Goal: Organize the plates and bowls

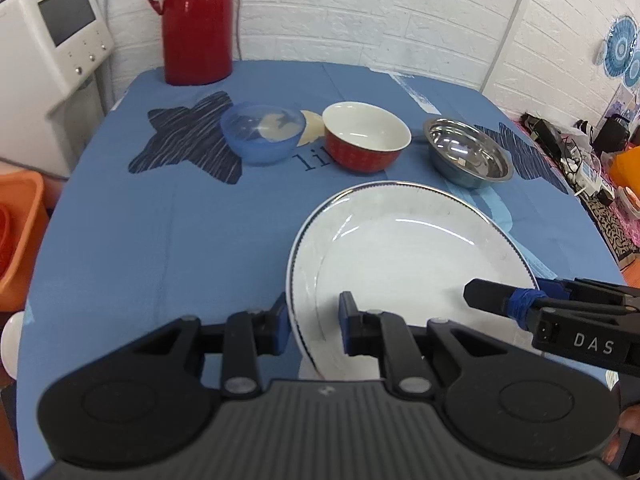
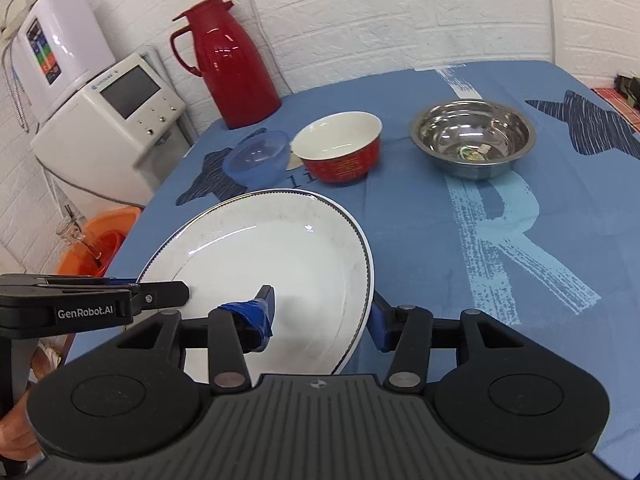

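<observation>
Plates first: one white plate [image 1: 404, 256] with a thin dark rim is sitting tilted near the front of the blue-clothed desk [image 1: 160, 240], its near edge raised between my two tools. I am holding my left tool [image 1: 314, 322] partly open, its two blue-padded fingers [image 1: 347, 312] straddling the plate's left rim, one outside and one over the inner face; I cannot tell whether the pads are pressing the rim. I am holding my right tool [image 2: 322, 312] wider, one finger wrapped in blue tape lying over the plate's inside and the other just outside its right rim [image 2: 366, 276], again with the rim between them and contact unclear. In the left wrist view that right tool is reaching in from the right side, its black tip over the plate's surface. Beyond the plate, three bowls are standing in a row across the middle of the desk: a translucent blue bowl [image 1: 262, 134] on the left, a red bowl [image 1: 366, 136] with a white inside just beside it, and a steel bowl [image 1: 468, 154] apart from them on the right, all upright. A red thermos jug [image 1: 196, 20] is standing at the far edge of the desk against the white brick wall [image 1: 360, 12]. A white appliance [image 2: 108, 128] with a dark screen is standing off the desk to the left, and an orange tub [image 2: 100, 244] is sitting low beside it.
</observation>
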